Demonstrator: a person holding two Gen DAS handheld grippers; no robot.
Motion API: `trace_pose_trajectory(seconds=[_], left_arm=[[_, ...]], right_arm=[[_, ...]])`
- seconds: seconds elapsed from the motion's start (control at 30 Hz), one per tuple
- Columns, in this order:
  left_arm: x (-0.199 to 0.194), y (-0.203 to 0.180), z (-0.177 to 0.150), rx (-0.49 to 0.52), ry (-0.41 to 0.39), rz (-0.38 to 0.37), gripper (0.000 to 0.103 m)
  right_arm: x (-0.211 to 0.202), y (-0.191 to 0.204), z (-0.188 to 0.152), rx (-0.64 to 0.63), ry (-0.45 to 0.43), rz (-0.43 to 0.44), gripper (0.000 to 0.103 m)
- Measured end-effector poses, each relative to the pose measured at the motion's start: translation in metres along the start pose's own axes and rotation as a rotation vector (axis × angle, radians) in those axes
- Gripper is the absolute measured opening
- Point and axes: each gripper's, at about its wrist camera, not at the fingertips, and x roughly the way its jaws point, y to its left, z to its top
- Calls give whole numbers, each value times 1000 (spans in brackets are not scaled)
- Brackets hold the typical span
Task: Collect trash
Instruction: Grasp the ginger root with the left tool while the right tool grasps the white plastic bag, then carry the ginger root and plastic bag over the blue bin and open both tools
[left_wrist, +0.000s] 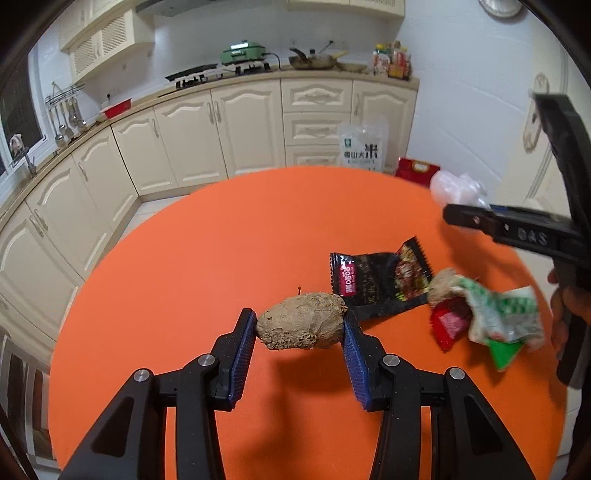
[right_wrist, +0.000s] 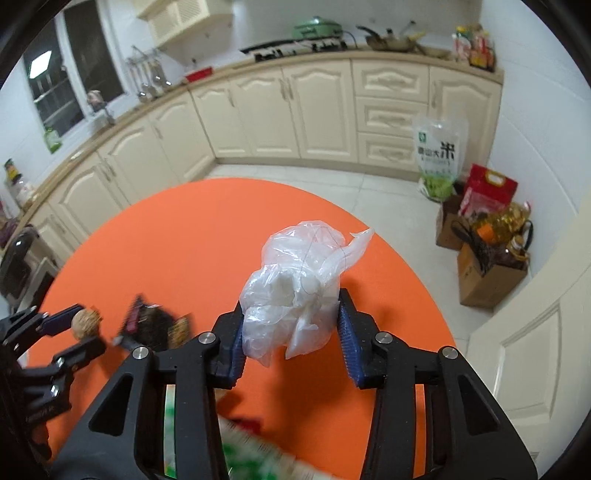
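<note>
My left gripper (left_wrist: 300, 326) is shut on a brown, dirty lump (left_wrist: 301, 325) and holds it above the round orange table (left_wrist: 221, 240); it also shows at the left of the right wrist view (right_wrist: 85, 323). My right gripper (right_wrist: 291, 321) is shut on a crumpled clear plastic bag (right_wrist: 299, 288) above the table; it shows at the right of the left wrist view (left_wrist: 458, 188). A black snack wrapper (left_wrist: 380, 280) lies flat on the table. Beside it lies a crumpled green, white and red wrapper (left_wrist: 487, 314).
Cream kitchen cabinets (left_wrist: 192, 136) curve behind the table, with a stove and pans on the counter. A rice bag (right_wrist: 439, 155), a red box (right_wrist: 487, 188) and cardboard boxes with oil bottles (right_wrist: 491, 258) stand on the tiled floor at the right.
</note>
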Motion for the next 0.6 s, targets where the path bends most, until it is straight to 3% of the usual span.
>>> trace_pose_trajectory(seconds=[0.33, 0.6], left_arm=[[-66, -21, -32, 4, -81, -28, 42], [-140, -83, -79, 58, -145, -68, 42]], right_arm=[[-102, 28, -41, -40, -119, 66, 41], [-179, 25, -103, -18, -179, 53, 41]])
